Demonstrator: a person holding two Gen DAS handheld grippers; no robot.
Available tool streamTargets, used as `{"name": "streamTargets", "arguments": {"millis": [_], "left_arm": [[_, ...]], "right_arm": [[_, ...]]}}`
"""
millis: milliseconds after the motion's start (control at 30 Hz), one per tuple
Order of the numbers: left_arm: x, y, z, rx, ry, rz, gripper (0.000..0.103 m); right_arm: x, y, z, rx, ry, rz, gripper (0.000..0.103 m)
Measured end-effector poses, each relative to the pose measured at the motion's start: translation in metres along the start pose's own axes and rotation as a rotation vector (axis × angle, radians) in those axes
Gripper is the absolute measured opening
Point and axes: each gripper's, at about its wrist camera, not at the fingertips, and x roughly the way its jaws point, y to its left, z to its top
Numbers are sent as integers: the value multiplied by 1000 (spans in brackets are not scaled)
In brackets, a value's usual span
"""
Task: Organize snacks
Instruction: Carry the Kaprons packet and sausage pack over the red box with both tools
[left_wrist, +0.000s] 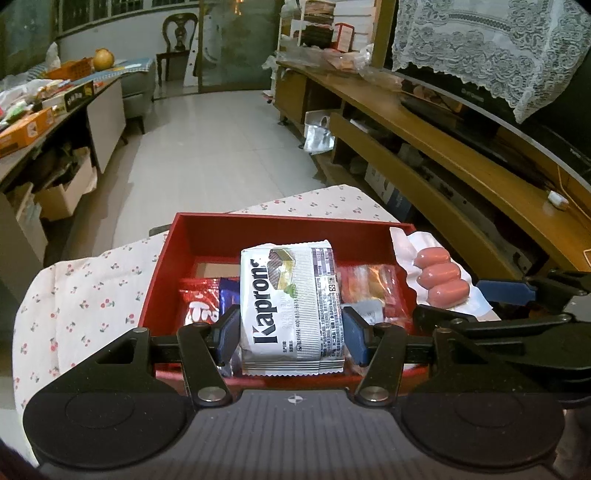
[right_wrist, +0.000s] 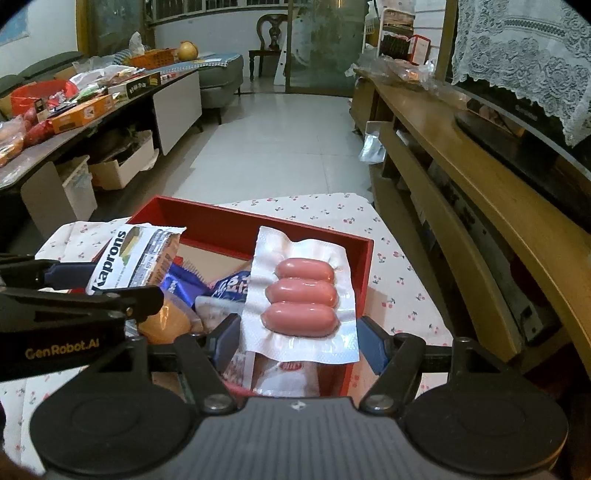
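Observation:
My left gripper (left_wrist: 291, 334) is shut on a white Kaprons snack packet (left_wrist: 291, 306), which hangs over the red box (left_wrist: 280, 230). The same packet (right_wrist: 129, 258) shows at the left of the right wrist view, beside the left gripper (right_wrist: 74, 295). My right gripper (right_wrist: 297, 338) is shut on a clear pack of three pink sausages (right_wrist: 301, 295), held above the box's right half (right_wrist: 365, 266). That pack (left_wrist: 439, 277) and the right gripper (left_wrist: 517, 295) appear at the right edge of the left wrist view. Red, blue and orange wrappers (left_wrist: 201, 302) lie inside the box.
The box stands on a table with a cherry-print cloth (left_wrist: 85, 288). A long wooden TV stand (left_wrist: 461, 155) runs along the right. A cluttered counter with cartons (right_wrist: 81, 114) lies to the left, with boxes under it. Tiled floor (left_wrist: 221, 147) stretches ahead to a chair.

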Motion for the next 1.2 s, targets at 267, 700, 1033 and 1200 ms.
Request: {"name": "streamTargets", "arguments": {"millis": [267,700,1033,1200], "left_arm": [[17,2,9,4,7,26,64],[45,10,8,7,44,63,64],[56,17,8,-22,69,62,67],[57,17,8,-24,69,64,67]], "right_arm": [[22,-1,10,-10,14,-17,73],[61,4,16,-26,71,-30,74],[72,6,19,-24,81,-36,76],[73,5,20,-23,80,-36,76]]}}
